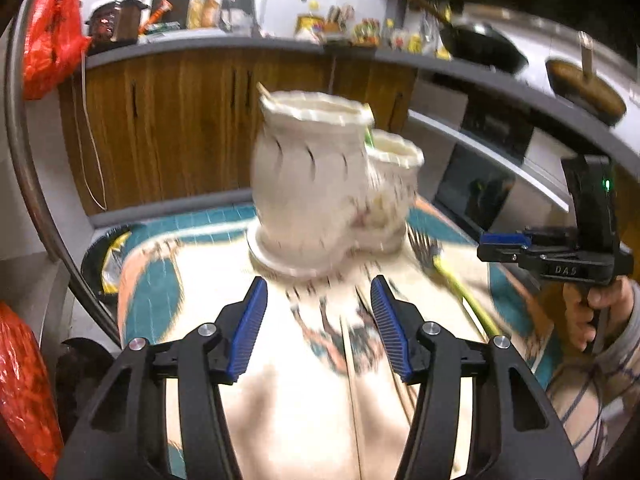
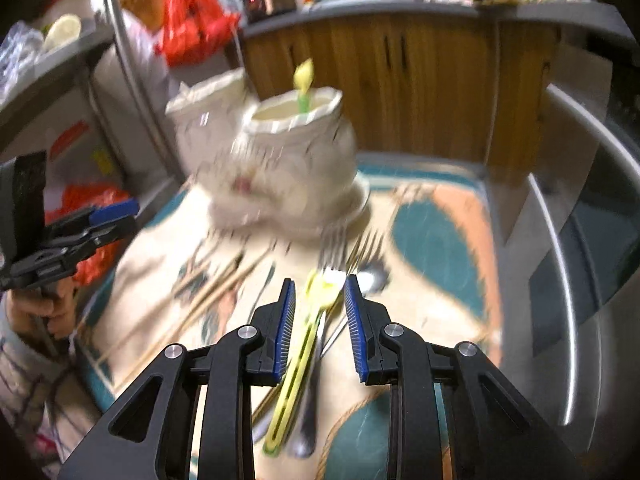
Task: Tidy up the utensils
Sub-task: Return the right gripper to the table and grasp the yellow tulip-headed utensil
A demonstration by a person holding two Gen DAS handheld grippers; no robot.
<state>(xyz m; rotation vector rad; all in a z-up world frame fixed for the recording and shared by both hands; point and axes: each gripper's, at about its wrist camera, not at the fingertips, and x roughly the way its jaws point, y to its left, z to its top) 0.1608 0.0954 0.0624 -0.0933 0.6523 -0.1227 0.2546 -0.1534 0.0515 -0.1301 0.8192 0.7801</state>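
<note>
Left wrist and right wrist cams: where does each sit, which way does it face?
Left wrist: on the left gripper, facing the cream utensil holder; open fingers, right gripper and hand show.
Right wrist: on the right gripper, above a yellow-handled utensil; left gripper shows.
Shared: holder, patterned tablecloth, wooden cabinets.

2 ceramic holders, 2 forks, several chopsticks

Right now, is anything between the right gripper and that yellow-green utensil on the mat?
Nothing visible. The right gripper is open, and the yellow-green utensil lies on the mat straight between its jaws. Other cutlery lies close beside it, partly under it: forks and a dark handle, so a grab may catch those too.
</note>
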